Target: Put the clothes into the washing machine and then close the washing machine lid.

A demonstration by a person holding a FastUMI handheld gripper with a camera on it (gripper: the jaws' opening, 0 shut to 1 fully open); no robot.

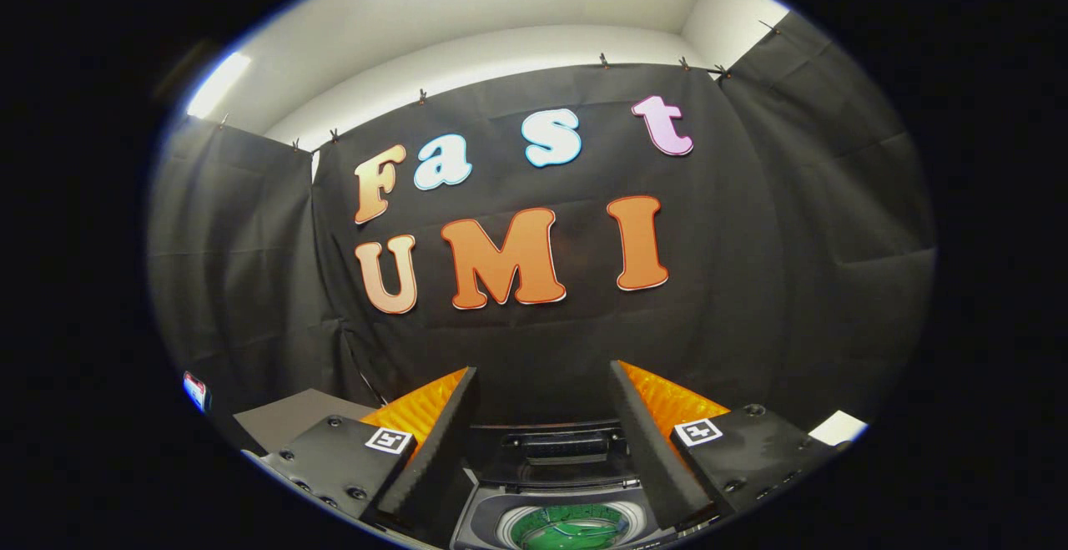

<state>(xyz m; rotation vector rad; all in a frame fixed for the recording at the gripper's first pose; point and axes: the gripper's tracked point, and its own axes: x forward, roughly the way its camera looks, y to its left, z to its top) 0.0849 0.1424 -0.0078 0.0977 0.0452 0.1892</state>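
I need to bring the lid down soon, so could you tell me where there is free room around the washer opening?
The open gripper has bare space between its fingers above the washing machine. Its drum holds green clothes; the raised lid crowds the far side.

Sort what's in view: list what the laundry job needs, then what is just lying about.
For the job:
- washer, below and between the fingers
- its lid, raised
- green cloth in the drum
- gripper, fingers spread, holding nothing

Lying about:
- grey board beside the left finger
- white corner beyond the right finger

Washing machine (551, 483) on grey surface (292, 416).
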